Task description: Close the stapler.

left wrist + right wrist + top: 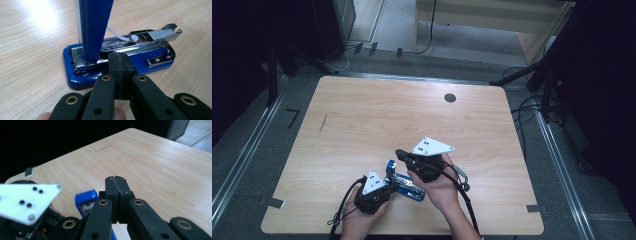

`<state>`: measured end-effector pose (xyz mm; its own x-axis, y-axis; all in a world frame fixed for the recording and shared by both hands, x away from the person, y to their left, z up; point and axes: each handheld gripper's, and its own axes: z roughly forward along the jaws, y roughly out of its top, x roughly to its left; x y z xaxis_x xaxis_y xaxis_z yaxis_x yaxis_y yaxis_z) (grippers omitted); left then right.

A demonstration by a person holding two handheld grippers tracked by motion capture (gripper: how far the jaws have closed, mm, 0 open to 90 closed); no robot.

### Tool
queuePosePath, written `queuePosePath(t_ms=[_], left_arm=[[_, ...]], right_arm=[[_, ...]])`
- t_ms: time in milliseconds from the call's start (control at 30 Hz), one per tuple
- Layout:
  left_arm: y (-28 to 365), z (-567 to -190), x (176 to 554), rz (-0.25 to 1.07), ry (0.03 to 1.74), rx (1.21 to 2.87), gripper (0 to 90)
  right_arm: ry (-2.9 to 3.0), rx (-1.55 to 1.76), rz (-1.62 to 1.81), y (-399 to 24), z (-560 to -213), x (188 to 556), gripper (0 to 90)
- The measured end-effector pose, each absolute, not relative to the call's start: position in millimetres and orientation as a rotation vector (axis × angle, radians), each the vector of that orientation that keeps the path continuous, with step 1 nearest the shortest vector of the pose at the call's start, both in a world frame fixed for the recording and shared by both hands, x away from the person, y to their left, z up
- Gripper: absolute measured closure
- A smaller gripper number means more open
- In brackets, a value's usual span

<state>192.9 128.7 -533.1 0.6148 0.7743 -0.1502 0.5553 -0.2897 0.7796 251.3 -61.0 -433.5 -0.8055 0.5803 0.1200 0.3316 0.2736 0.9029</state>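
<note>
Near the table's point(362, 115) front edge, from above, two hands each held one hand-held gripper, left point(388, 189) and right point(399, 153), flanking one opened blue stapler point(404, 186). Left gripper view: jaws pressed together against its base, empty. Right gripper view: jaws closed, empty, above its lid.

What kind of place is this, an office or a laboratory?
Probably a lab or recording workspace: a bare wooden table carrying a blue stapler, dark stands and loose cables on the floor around it.
</note>
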Motion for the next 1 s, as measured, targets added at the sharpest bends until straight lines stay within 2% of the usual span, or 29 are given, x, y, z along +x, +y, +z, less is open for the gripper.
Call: queuePosePath(t_ms=[533,1000], left_arm=[[128.7,-533.1,192.9,0.315,1.038,1.987,90.0],[128.5,-533.2,192.7,0.315,1.038,1.987,90.0]], right_arm=[[2.325,0.751,1.577,-40.0,-419.7,246.3,90.0],[2.335,0.754,1.545,-53.2,-430.2,240.6,90.0]])
